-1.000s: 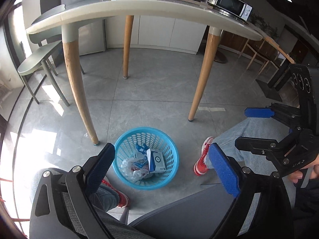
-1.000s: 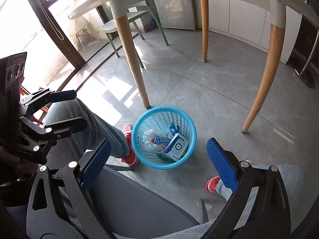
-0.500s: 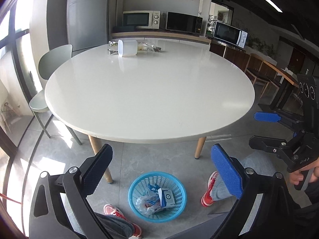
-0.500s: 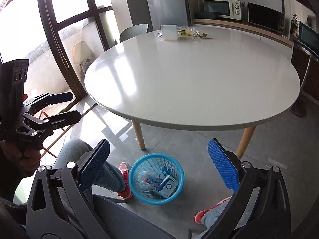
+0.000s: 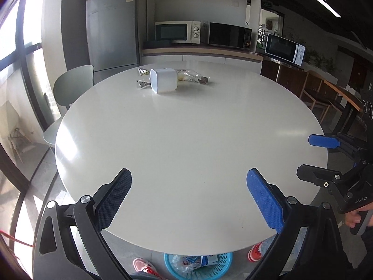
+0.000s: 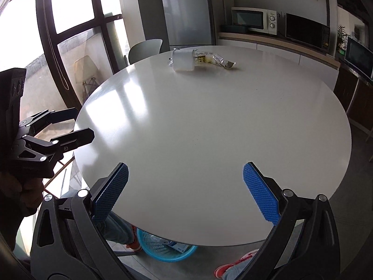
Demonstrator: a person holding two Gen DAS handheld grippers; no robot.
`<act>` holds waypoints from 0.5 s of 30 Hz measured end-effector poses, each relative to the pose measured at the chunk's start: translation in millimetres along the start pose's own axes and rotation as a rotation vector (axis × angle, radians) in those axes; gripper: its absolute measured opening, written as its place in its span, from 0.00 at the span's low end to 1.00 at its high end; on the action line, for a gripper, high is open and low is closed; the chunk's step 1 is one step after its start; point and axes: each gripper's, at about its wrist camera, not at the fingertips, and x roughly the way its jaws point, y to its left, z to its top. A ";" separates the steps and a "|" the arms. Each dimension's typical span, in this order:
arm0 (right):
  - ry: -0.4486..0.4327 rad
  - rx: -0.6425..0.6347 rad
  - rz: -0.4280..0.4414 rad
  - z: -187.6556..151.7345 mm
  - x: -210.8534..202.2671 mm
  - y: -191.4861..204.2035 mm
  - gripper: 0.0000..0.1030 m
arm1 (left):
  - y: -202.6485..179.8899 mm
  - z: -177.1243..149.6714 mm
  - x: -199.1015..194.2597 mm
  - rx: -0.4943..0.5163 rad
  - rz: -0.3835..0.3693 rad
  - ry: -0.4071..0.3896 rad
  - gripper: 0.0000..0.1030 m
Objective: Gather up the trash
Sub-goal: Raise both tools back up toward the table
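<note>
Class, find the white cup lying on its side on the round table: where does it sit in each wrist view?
Left wrist view: the white cup lies upper centre-left, at the table's far side.
Right wrist view: the same cup lies top centre.
Shared landmark: the wrappers directly beside it.

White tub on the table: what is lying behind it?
Behind the white tub, lying on its side on the round table, are clear snack wrappers. The tub covers their middle, so their count is uncertain.

Both wrist views overlook the round table [image 5: 186, 140] from its near edge.
</note>
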 end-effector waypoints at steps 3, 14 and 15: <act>-0.005 -0.014 -0.014 18.4 12.6 -6.6 0.92 | 6.9 15.1 11.4 0.000 -0.001 -0.006 0.94; 0.025 -0.051 -0.040 99.3 87.8 -39.3 0.92 | 33.4 76.2 74.5 -0.007 -0.018 -0.008 0.94; 0.028 -0.054 -0.044 107.5 96.8 -42.0 0.92 | 37.0 82.5 82.6 -0.010 -0.021 -0.007 0.94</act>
